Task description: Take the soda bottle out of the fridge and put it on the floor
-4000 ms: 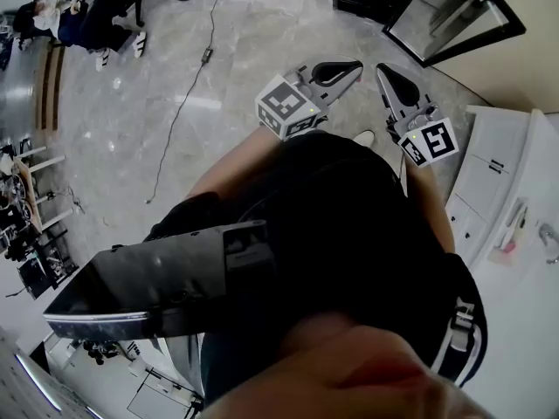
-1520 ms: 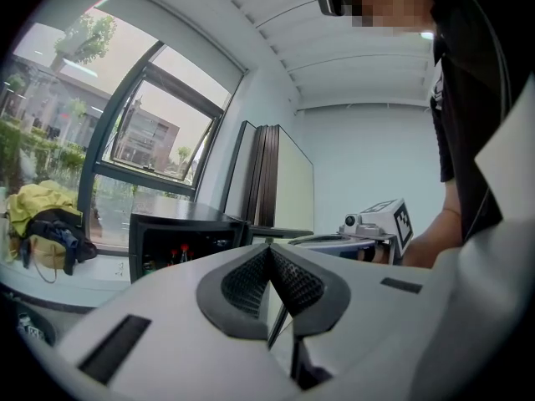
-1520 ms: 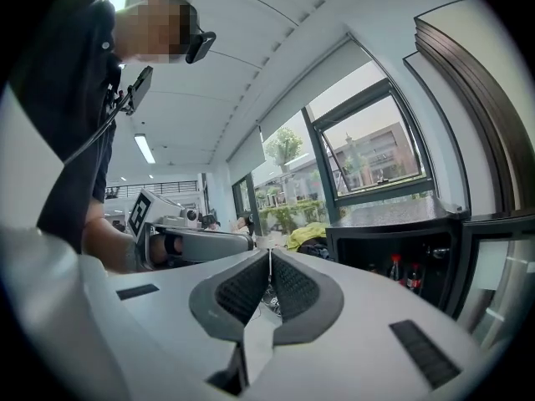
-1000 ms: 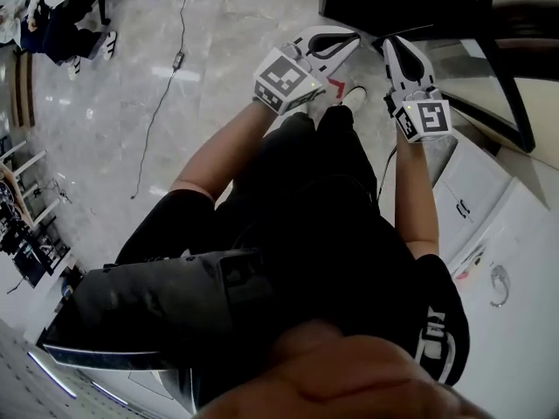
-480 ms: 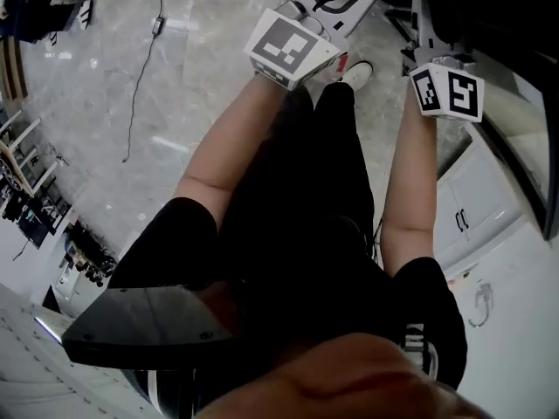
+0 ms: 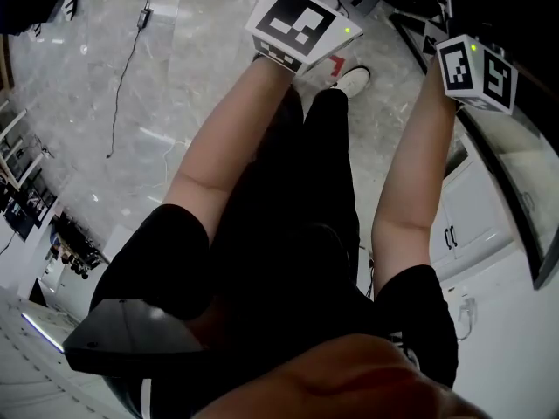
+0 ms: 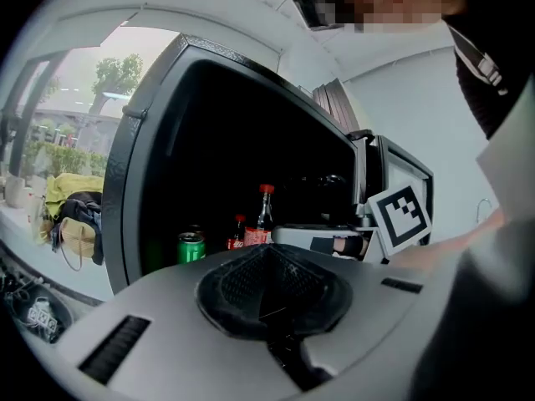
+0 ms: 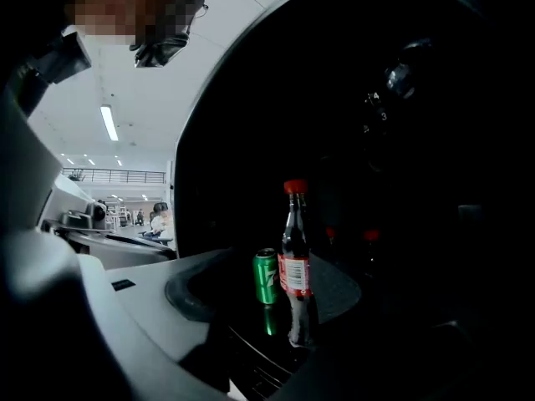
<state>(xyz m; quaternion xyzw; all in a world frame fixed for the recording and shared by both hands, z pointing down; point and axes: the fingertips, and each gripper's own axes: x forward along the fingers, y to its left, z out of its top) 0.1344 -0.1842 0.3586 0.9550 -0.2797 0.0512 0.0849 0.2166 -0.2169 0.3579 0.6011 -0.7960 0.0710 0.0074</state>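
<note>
We found the fridge [image 7: 134,165] mouth open and nothing across it. The soda bottle [image 8: 294,257] stood near the front edge of the shelf [image 8: 259,353], with the green can [image 8: 267,276] crowding its left side from a little behind. To its right was dark free room. Dim red-capped bottles [image 8: 369,237] blocked the way deeper in.

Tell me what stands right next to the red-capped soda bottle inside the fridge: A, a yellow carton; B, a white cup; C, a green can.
C: the right gripper view shows a green can standing upright just to the left of the soda bottle.
</note>
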